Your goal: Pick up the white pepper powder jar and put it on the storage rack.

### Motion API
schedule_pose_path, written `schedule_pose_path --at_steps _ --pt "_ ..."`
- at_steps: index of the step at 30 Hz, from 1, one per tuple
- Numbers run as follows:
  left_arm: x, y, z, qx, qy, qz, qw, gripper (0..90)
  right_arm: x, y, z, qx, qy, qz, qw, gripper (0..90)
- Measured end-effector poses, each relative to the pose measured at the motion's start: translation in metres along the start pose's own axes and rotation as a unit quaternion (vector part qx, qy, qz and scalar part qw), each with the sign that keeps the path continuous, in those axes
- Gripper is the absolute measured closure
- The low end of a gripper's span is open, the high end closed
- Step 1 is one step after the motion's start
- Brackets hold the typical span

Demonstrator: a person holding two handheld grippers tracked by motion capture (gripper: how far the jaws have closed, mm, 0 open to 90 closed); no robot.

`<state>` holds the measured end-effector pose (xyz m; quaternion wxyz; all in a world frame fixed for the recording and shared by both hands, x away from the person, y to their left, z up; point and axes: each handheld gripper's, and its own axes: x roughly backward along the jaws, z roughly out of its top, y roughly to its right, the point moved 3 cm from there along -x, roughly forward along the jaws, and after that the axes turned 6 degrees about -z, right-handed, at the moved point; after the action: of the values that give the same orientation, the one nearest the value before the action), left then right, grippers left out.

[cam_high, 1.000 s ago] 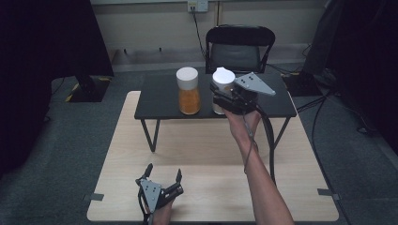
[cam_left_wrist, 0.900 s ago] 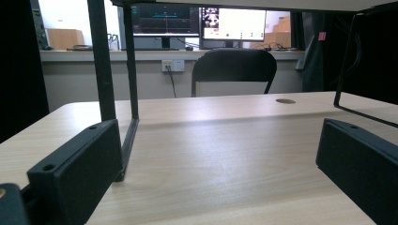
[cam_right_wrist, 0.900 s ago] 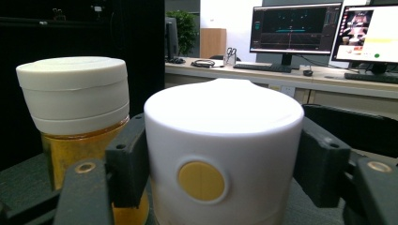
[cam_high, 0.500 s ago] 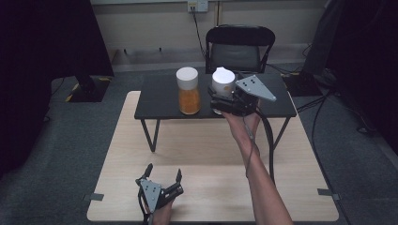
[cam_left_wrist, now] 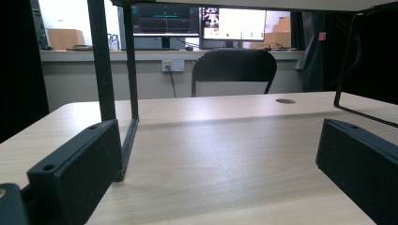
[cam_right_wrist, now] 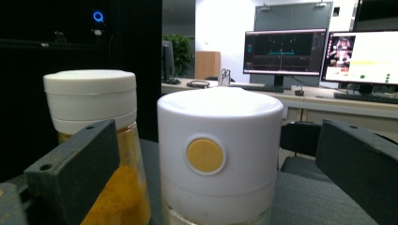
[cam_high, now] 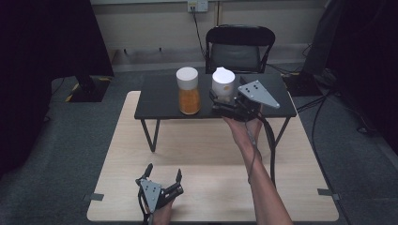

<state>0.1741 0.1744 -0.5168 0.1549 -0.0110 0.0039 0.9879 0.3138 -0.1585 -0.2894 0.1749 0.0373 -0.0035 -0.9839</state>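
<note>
A squat jar with a tall white cap bearing a round yellow button [cam_right_wrist: 219,154] stands on the small black raised table [cam_high: 159,101], just right of a taller clear jar of orange powder with a white screw lid [cam_high: 188,91]. The right gripper [cam_high: 220,101] reaches it from the near side; its jaws have just been opening and stand wide on either side of the capped jar without pressing it. The left gripper [cam_high: 163,174] rests with jaws spread wide and empty on the pale wooden tabletop [cam_high: 197,154], well apart from both jars, with a black folding chair [cam_high: 239,47] beyond the table.
</note>
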Motion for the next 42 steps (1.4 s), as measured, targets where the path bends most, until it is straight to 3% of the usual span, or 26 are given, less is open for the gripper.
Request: schedule_pose_path --at_steps 2,20,42 --pt "0.000 0.000 0.000 0.000 0.000 0.000 1.0000 0.3 0.005 -0.001 -0.002 0.000 0.010 0.002 0.9999 0.0" --pt "0.000 0.000 0.000 0.000 0.000 0.001 1.0000 0.3 0.027 -0.005 -0.012 -0.005 0.016 0.018 0.9997 0.0" --pt "0.000 0.000 0.000 0.000 0.000 0.001 1.0000 0.3 0.063 -0.005 -0.039 -0.009 0.020 0.004 0.9998 0.0"
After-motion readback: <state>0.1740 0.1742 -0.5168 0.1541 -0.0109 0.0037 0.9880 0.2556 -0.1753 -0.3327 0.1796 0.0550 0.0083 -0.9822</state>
